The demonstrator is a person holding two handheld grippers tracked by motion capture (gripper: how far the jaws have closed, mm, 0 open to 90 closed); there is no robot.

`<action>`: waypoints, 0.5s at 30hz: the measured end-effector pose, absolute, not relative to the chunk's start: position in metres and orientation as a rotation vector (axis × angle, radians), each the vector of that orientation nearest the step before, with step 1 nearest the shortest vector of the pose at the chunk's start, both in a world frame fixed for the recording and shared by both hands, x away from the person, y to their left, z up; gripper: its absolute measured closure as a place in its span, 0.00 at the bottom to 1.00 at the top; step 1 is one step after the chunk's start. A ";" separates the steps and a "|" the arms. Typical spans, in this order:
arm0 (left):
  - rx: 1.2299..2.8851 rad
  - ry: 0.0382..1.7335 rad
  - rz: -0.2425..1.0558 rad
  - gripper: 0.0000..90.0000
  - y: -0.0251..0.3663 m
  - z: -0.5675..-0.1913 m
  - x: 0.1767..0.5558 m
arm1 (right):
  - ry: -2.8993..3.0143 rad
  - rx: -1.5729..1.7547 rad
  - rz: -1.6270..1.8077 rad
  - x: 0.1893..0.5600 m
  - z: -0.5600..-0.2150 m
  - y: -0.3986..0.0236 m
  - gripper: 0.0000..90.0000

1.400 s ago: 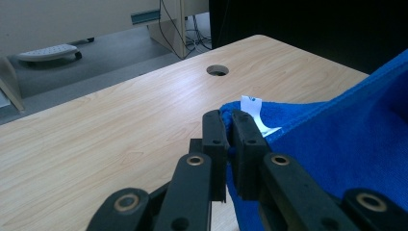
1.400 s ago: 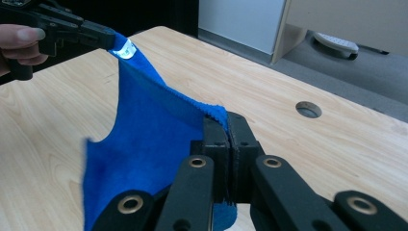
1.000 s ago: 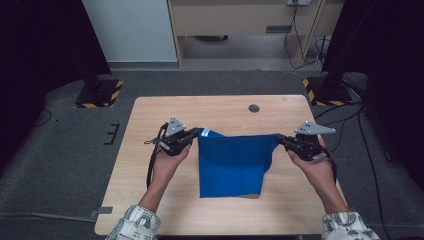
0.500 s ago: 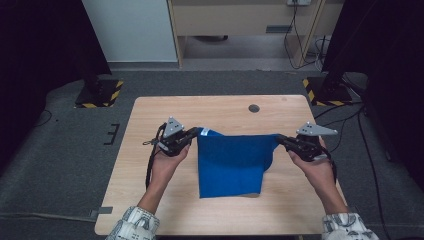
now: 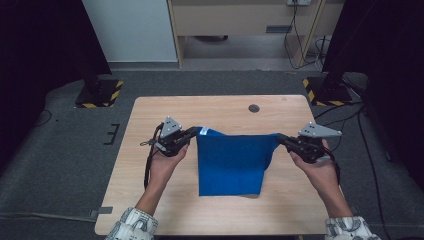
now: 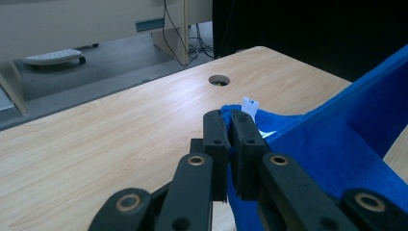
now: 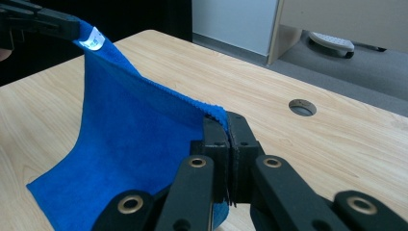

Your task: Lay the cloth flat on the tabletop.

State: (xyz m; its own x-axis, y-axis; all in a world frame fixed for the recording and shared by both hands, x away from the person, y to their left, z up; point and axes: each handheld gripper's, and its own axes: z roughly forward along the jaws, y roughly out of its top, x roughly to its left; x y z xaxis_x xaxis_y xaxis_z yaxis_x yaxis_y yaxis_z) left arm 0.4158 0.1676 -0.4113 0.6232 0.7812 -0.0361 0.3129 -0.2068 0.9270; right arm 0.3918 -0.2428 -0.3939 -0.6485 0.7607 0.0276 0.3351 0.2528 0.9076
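Both tongs are gripping the blue cloth (image 5: 230, 160): left tongs (image 5: 192, 133) and right tongs (image 5: 281, 140) are pinching its upper corners, its lower edge resting on the desk (image 5: 150, 125), a cable hole (image 5: 254, 108) lying beyond.

Light falls from above onto the pale wooden tabletop (image 5: 150, 200), which is evenly bright, while the room to either side of both grippers sinks into near black. The hanging blue terry cloth (image 5: 230, 162) casts a thin, soft shadow on the wood below its lower edge. Nothing glares. The high view is slightly soft and grainy. In both gripper views the black jaws close to the lens are blurred; the wood beyond them is sharper.
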 end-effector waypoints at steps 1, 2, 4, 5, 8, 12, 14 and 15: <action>1.783 0.890 0.552 0.95 0.167 -0.410 0.415 | 2.114 0.999 1.372 0.391 -0.393 -0.243 0.98; 1.785 0.887 0.555 0.95 0.167 -0.409 0.413 | 2.113 0.996 1.368 0.390 -0.393 -0.243 0.98; 1.781 0.887 0.560 0.96 0.167 -0.406 0.409 | 2.110 0.989 1.374 0.388 -0.391 -0.243 0.98; 1.779 0.882 0.562 0.96 0.168 -0.404 0.407 | 2.107 0.988 1.379 0.386 -0.390 -0.243 0.98; 1.774 0.877 0.566 0.96 0.169 -0.401 0.399 | 2.107 0.968 1.389 0.381 -0.386 -0.244 0.98; 1.766 0.868 0.567 0.96 0.169 -0.394 0.390 | 2.109 0.943 1.393 0.373 -0.380 -0.245 0.98; 1.766 0.854 0.576 0.96 0.169 -0.389 0.384 | 2.100 0.933 1.403 0.368 -0.376 -0.246 0.98; 1.768 0.845 0.581 0.96 0.170 -0.386 0.380 | 2.099 0.926 1.412 0.364 -0.373 -0.246 0.98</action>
